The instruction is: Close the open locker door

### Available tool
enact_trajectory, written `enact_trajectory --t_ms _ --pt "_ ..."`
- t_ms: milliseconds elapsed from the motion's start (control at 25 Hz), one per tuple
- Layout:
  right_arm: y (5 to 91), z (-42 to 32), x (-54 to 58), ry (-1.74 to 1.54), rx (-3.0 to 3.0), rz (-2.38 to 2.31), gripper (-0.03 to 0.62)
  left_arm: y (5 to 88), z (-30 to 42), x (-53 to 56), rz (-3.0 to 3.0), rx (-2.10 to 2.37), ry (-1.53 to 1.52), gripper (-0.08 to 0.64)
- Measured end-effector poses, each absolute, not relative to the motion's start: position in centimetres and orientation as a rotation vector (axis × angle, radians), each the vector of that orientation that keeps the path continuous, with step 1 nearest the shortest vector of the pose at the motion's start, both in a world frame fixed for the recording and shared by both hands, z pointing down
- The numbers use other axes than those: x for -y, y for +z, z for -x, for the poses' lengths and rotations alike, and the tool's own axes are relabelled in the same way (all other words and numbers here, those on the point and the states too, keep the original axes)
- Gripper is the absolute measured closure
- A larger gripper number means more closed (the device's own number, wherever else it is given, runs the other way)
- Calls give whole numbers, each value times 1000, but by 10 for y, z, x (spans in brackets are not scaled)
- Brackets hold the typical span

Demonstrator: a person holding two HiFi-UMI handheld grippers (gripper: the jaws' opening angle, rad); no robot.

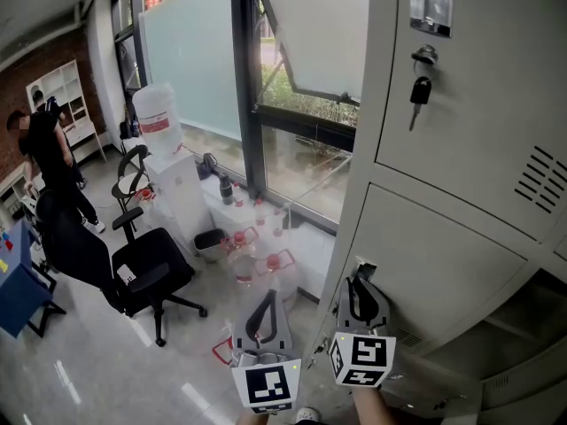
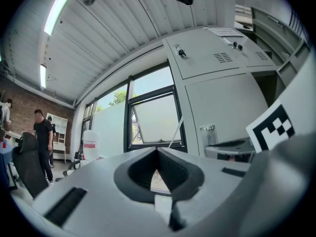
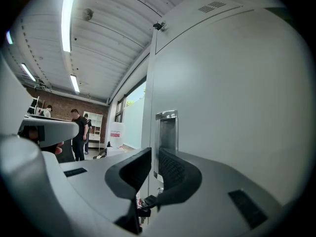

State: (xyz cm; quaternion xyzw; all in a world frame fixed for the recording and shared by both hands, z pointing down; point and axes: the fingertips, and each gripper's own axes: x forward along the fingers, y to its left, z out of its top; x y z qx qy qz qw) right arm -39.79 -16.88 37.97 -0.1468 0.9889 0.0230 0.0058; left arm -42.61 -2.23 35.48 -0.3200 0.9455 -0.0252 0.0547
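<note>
In the head view a grey locker door [image 1: 434, 273] stands swung out from the lower row, and the dark open compartment [image 1: 532, 321] shows behind it at the right. My right gripper [image 1: 361, 283] sits on the door's free edge, just under its metal handle recess [image 3: 167, 132]. In the right gripper view that gripper [image 3: 154, 153] has its jaws closed on the door's edge, one jaw on each side. To its left my left gripper [image 1: 263, 312] hangs in the air, apart from the door. The left gripper [image 2: 157, 151] is shut with nothing in it.
The locker door above [image 1: 461, 104] is closed, with keys [image 1: 422, 87] hanging in its lock. Left of the lockers are a tilted-open window [image 1: 310, 69], water bottles [image 1: 257, 259] on the floor, a water dispenser [image 1: 164, 149] and a black office chair [image 1: 146, 273]. A person [image 1: 44, 158] stands far left.
</note>
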Motion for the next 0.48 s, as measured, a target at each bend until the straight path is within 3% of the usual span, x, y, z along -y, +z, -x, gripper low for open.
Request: enact_trajectory --t_ms 480 --pt "379 394 155 56 -3091 360 532 359 423 38 1056 -2853 -38 560"
